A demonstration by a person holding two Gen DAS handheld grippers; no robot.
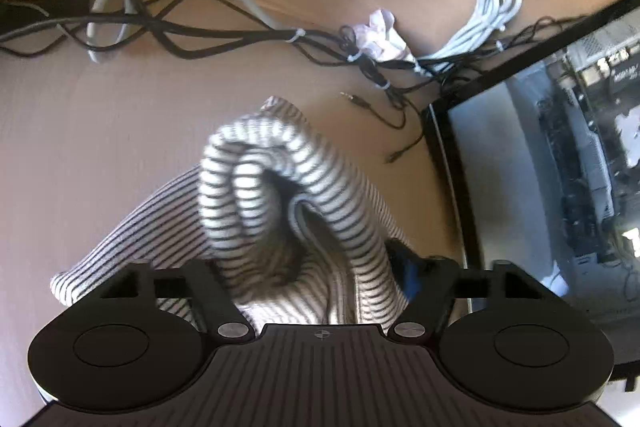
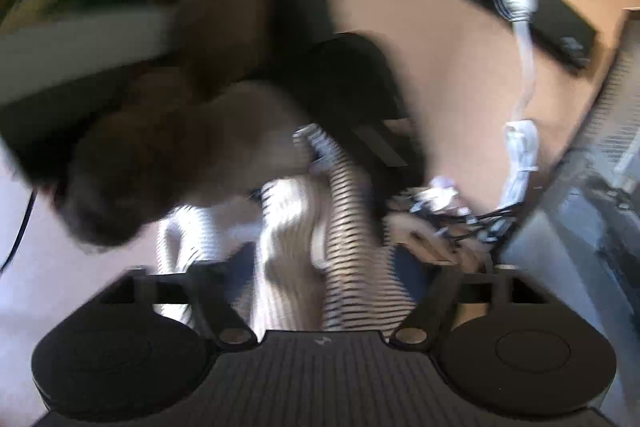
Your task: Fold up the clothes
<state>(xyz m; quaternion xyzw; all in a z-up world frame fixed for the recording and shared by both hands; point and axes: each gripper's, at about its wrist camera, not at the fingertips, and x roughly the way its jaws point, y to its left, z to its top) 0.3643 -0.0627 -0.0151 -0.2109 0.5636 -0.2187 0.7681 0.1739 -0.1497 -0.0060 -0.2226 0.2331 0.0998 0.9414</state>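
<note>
- Garment: striped knit top [image 1: 280, 195] sits bunched on the table [image 1: 80, 147], rolled into a hump right in front of your left gripper [image 1: 320, 267].
- Left jaws: spread wide, cloth lying between them; I can't tell whether they touch it, no grip yet.
- Right gripper [image 2: 324, 279]: view is blurred. Jaws look open with striped fabric between them; your other hand [image 2: 168, 155] fills the upper left of that view.
- Handling: soft, light, limp. It will sag and unroll as you lift, so expect no stiffness.
- Grasp: go for a hem or the rolled edge, a thin layer, not the whole hump.
- Hazard: cable tangle [image 1: 240, 35] and monitor [image 1: 540, 167] lie near the cloth, and a crumpled paper [image 1: 382, 35] sits in the wires. Keep drags short.
</note>
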